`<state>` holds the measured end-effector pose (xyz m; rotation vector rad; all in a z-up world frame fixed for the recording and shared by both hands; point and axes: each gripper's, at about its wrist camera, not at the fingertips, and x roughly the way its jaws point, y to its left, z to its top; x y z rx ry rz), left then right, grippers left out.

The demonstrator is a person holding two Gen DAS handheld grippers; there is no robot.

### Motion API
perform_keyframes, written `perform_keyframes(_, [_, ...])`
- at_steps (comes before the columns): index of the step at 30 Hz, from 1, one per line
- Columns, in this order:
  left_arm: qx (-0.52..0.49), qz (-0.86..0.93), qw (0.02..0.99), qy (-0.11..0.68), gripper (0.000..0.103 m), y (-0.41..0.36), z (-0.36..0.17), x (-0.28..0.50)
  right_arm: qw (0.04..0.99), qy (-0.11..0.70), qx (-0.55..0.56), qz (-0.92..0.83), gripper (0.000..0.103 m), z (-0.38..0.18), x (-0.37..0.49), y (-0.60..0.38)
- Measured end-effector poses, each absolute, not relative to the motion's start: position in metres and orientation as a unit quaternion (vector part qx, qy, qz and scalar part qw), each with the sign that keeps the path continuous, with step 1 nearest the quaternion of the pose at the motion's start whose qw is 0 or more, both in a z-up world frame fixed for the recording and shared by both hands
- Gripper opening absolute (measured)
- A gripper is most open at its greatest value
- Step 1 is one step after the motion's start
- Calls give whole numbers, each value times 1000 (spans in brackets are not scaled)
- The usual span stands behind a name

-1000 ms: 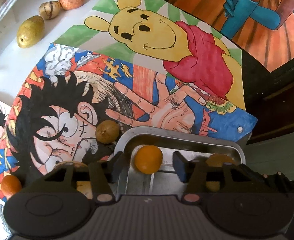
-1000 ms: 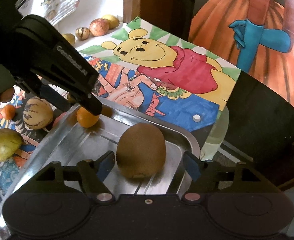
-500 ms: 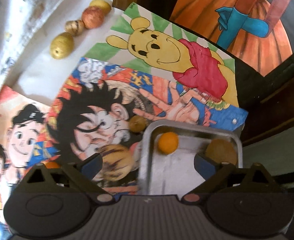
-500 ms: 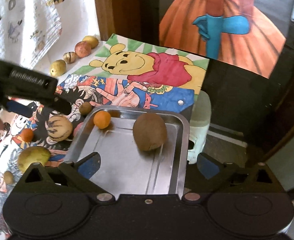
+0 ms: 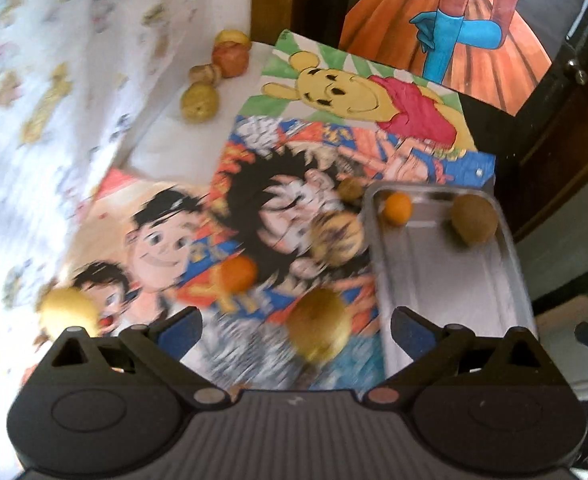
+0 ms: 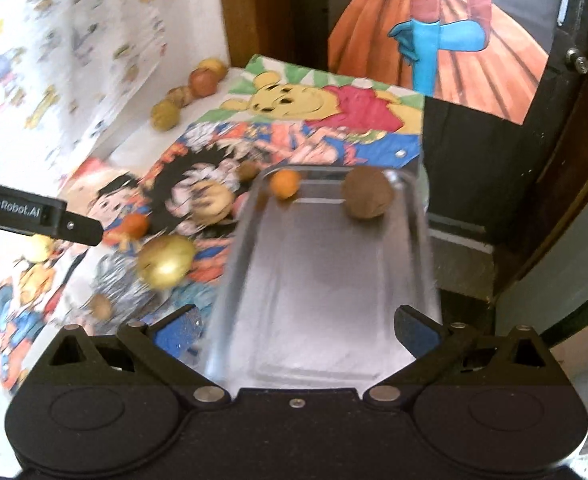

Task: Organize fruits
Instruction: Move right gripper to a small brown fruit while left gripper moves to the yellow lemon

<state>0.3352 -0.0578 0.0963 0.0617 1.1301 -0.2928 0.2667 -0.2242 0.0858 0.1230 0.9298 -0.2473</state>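
A metal tray [image 5: 510, 264] [image 6: 424, 240] lies at the table's right edge. At its far end sit a small orange [image 5: 398, 208] [image 6: 286, 184] and a brown kiwi [image 5: 474, 220] [image 6: 368, 196]. My left gripper [image 5: 294, 326] hovers over the cartoon mat, its jaws opening with nothing between them; a yellow-green fruit [image 5: 320, 326] lies on the mat below. My right gripper [image 6: 298, 326] stands open and empty above the tray's near end. On the mat left of the tray lie a striped fruit [image 5: 336, 238], another orange [image 5: 238, 274] and a small brown fruit [image 5: 350, 189].
Several fruits [image 5: 200, 102] line the far back by the white patterned wall. A yellow fruit [image 5: 68, 312] lies at the mat's left. The left gripper's finger [image 6: 54, 220] juts in from the left in the right wrist view. Dark furniture stands beyond the table's right edge.
Both grippers have opened wide, let go of the small orange and the kiwi in the tray, and pulled back and up. More of the mat shows now.
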Motion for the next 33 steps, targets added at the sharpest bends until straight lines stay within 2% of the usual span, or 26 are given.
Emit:
perform_keyframes(12, [57, -94, 825, 554, 102, 44, 83, 280, 869, 490, 47, -49, 102, 71, 269, -145])
perform_keyframes(26, [60, -53, 816, 573, 102, 104, 63, 263, 843, 535, -30, 42, 102, 39, 286, -81])
perform_keyframes(33, [151, -61, 835, 526, 102, 99, 64, 268, 857, 508, -66, 51, 102, 27, 298, -66])
